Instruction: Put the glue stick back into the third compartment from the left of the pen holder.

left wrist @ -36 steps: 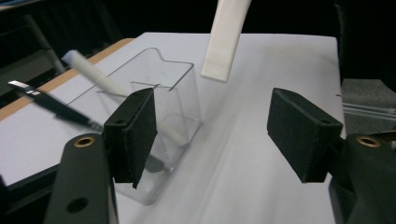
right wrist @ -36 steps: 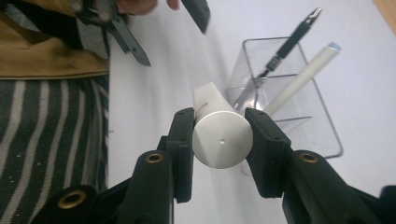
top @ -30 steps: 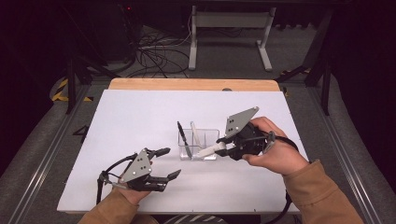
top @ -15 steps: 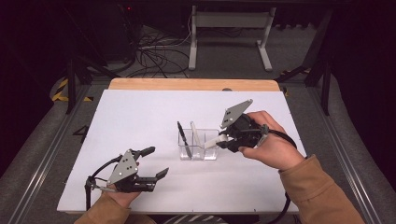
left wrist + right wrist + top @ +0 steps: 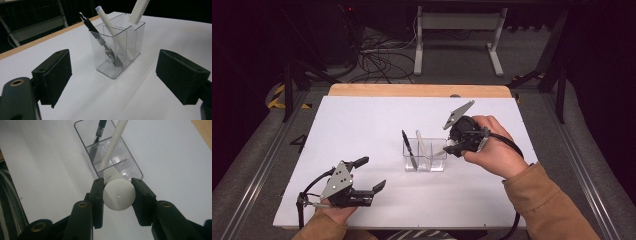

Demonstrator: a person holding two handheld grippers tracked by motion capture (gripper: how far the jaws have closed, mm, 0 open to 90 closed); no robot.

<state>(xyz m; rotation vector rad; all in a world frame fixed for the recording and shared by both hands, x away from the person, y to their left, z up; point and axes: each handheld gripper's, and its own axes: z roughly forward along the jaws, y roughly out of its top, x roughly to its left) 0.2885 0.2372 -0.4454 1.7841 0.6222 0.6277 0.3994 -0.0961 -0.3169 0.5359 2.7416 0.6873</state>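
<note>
A clear three-compartment holder [image 5: 424, 161] stands mid-table. A black pen [image 5: 408, 148] leans in its left compartment and a white pen [image 5: 421, 144] in the middle one. My right gripper [image 5: 451, 146] is shut on a white marker [image 5: 440, 151], tilted down at the right compartment. The right gripper view shows the marker's round end [image 5: 119, 197] clamped between the pads, with the holder [image 5: 136, 168] just beyond. My left gripper [image 5: 371, 174] rests open near the front left. In the left gripper view the holder [image 5: 110, 72], black pen [image 5: 96, 33] and white pen [image 5: 107, 21] stand ahead of its jaws.
The white table top [image 5: 362, 120] has a wooden strip [image 5: 417, 90] along its far edge. Behind it are a metal stand [image 5: 457, 35] and cables [image 5: 377, 55] on the floor. A sleeve [image 5: 547, 205] comes in from the lower right.
My right gripper has risen and shifted left toward the holder, tipping the marker steeper over the right compartment. My left gripper has drawn back a little to the left.
</note>
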